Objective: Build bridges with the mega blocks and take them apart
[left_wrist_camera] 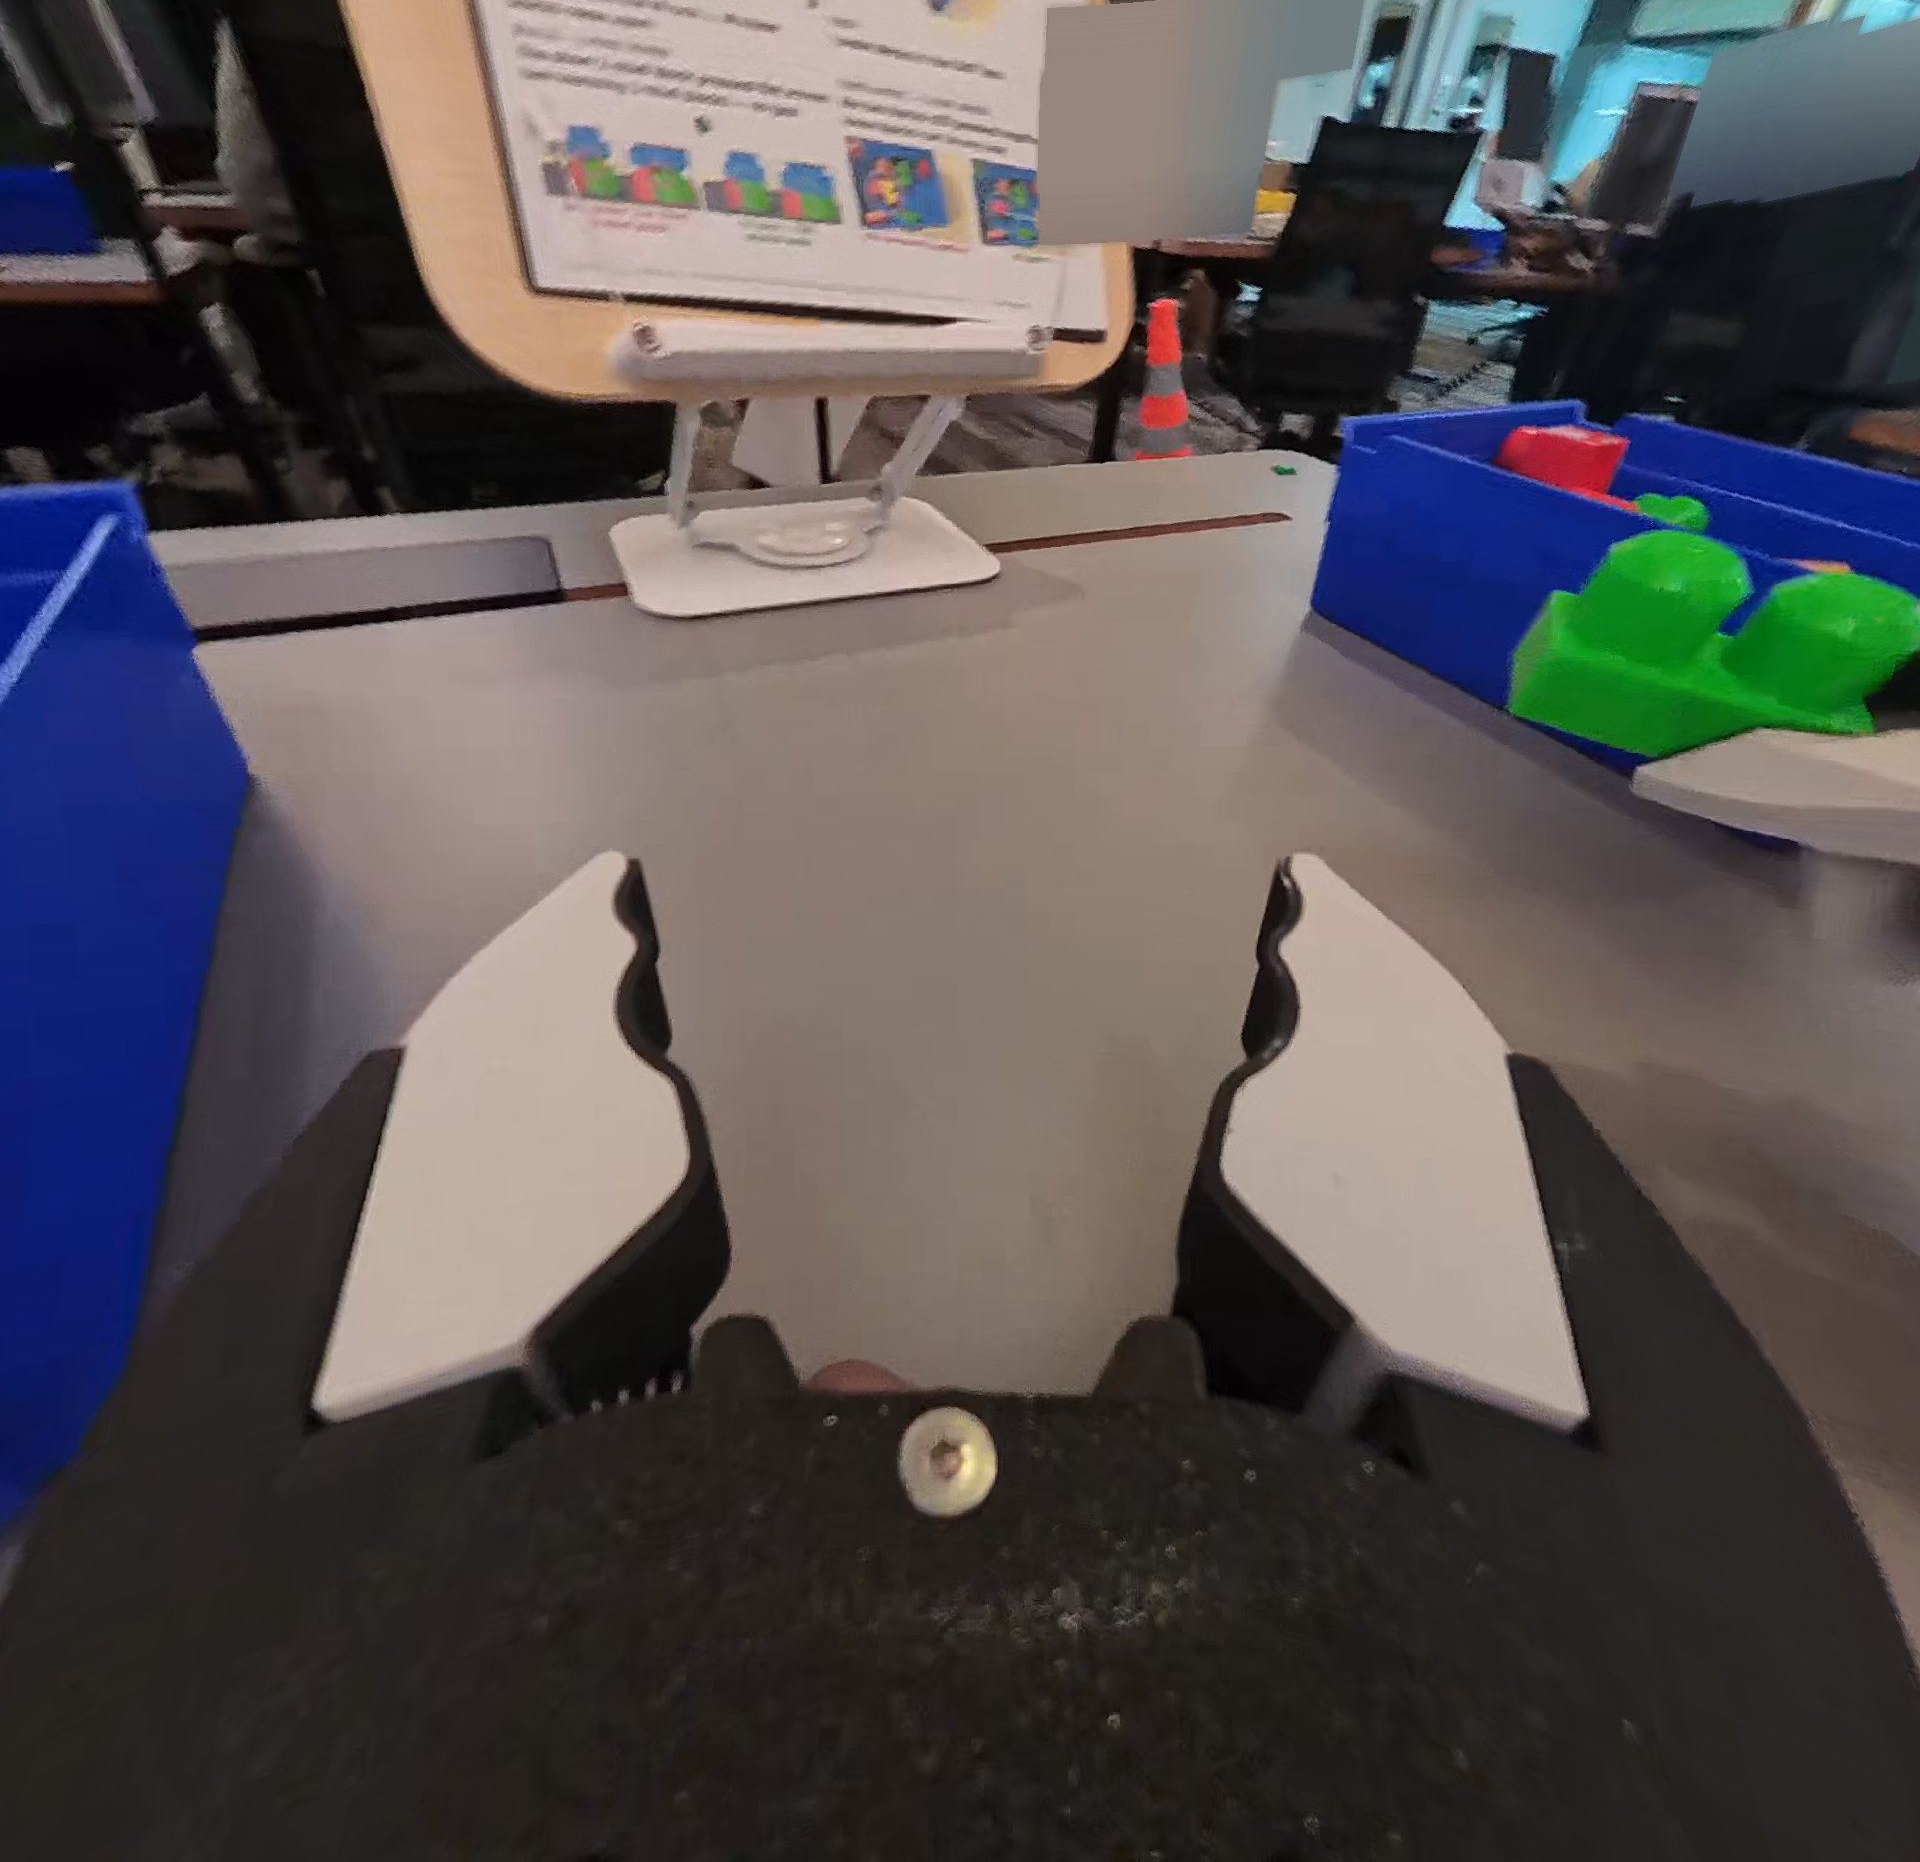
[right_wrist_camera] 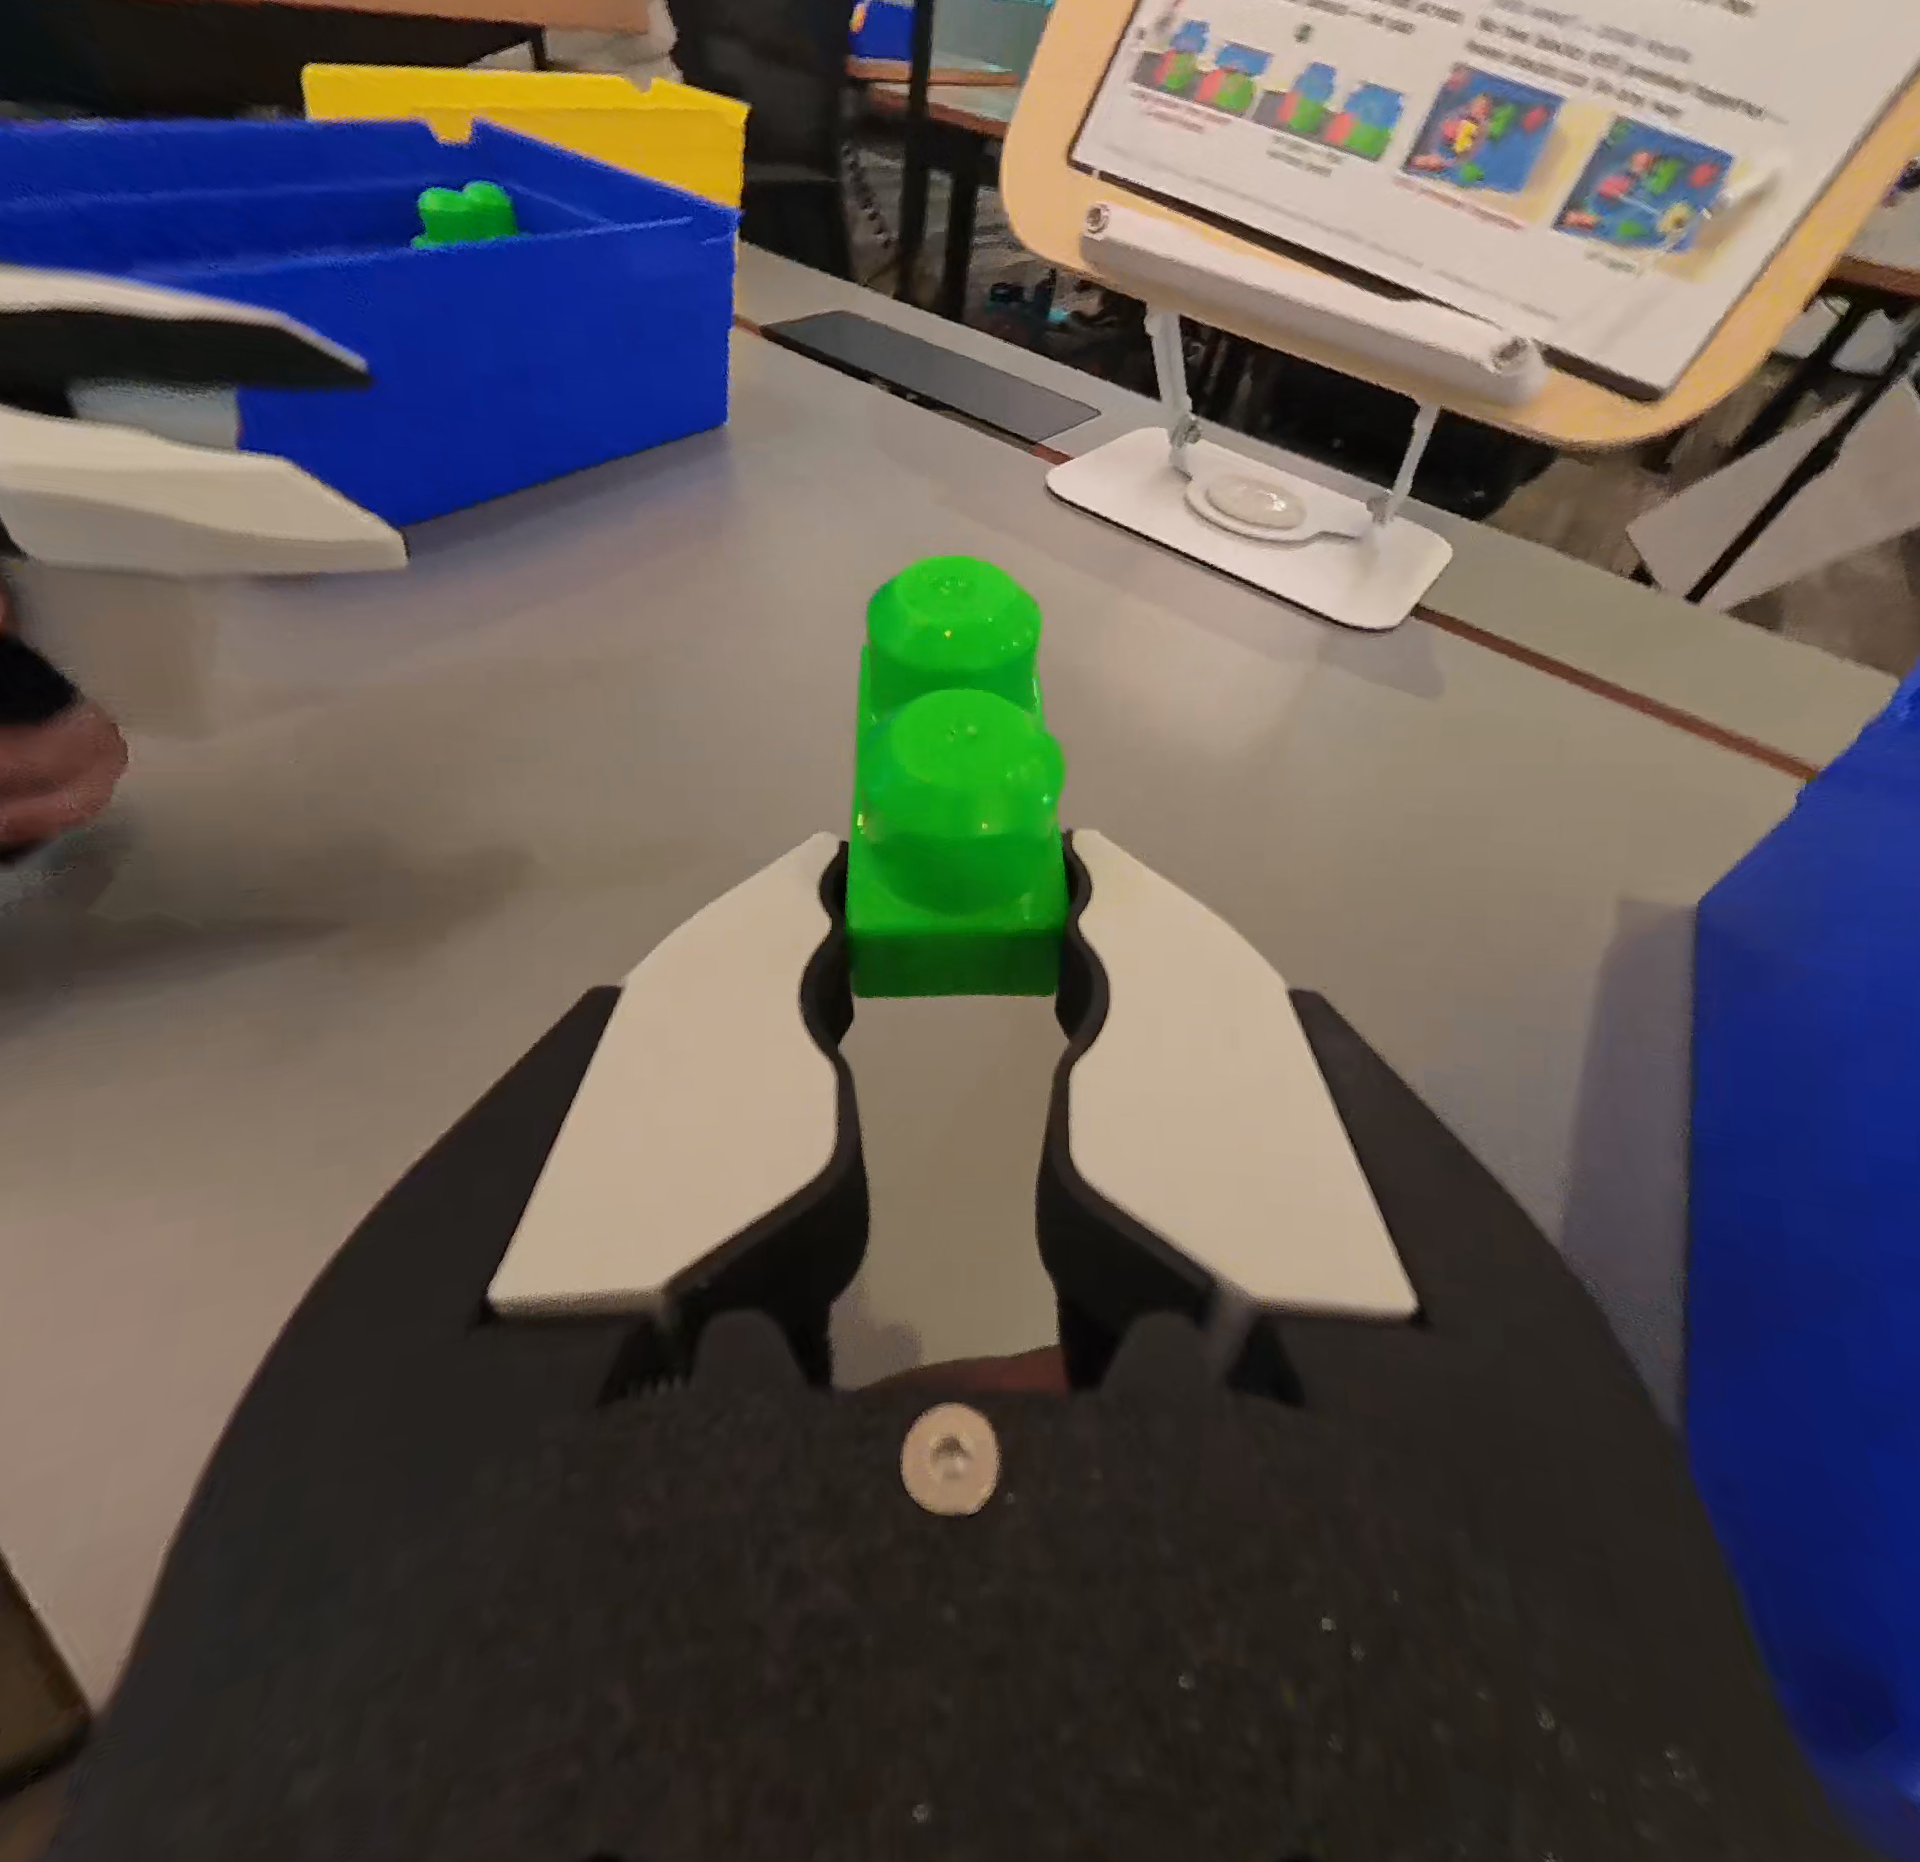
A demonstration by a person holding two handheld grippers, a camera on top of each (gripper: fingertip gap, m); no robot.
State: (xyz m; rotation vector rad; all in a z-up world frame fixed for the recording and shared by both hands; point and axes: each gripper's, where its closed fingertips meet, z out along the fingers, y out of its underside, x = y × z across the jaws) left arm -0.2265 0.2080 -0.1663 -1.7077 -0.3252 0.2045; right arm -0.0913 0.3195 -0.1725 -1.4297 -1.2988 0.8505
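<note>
Right wrist view: instruction sheet (right_wrist_camera: 1455, 119) writing blurred, unreadable

Left gripper (left_wrist_camera: 961, 867): jaws spread wide, nothing between fingers, pointing forward, level over table. In right wrist view same gripper (right_wrist_camera: 384, 462) enters from left edge, turned on its side, one finger stacked above other, gap between tips. Right gripper (right_wrist_camera: 956, 856): jaws drawn in, fingertips (right_wrist_camera: 800, 877) pinching rear end of green block (right_wrist_camera: 951, 773), studs up. Dark blurred shape at left edge, possibly person's hand.
</note>
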